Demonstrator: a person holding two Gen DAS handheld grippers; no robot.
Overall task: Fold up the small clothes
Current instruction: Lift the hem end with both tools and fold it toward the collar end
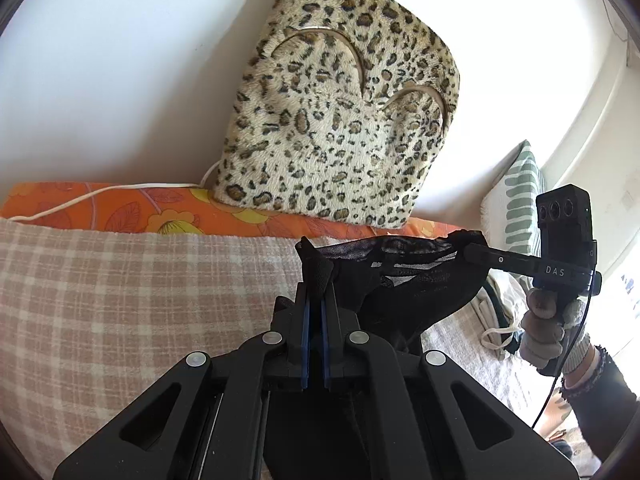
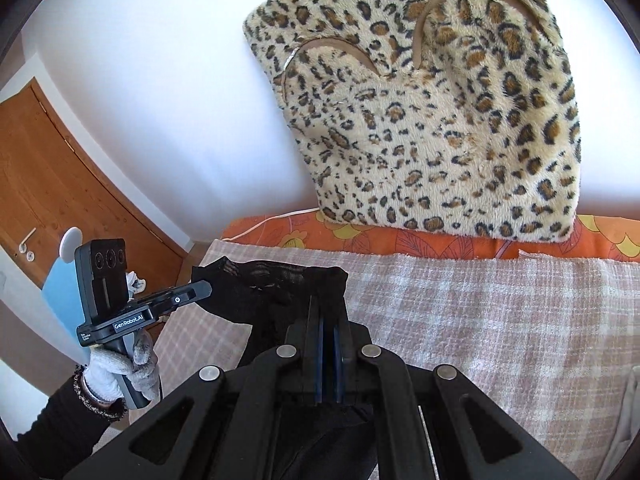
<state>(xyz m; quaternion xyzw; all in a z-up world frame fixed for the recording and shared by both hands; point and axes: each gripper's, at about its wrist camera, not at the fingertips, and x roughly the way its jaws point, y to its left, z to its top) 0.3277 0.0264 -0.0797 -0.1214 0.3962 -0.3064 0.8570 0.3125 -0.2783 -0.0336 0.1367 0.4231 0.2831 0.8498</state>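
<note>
A small black sheer garment hangs stretched between my two grippers above the checked blanket. In the left wrist view my left gripper is shut on one top corner of it. My right gripper comes in from the right, held by a gloved hand, and is shut on the other corner. In the right wrist view the right gripper pinches the garment, whose lower part hangs under the jaws. The left gripper grips its far left corner.
A leopard-print cushion leans on the white wall behind an orange floral sheet with a white cable on it. A striped pillow and light folded cloth lie to the right. A wooden door stands at the left.
</note>
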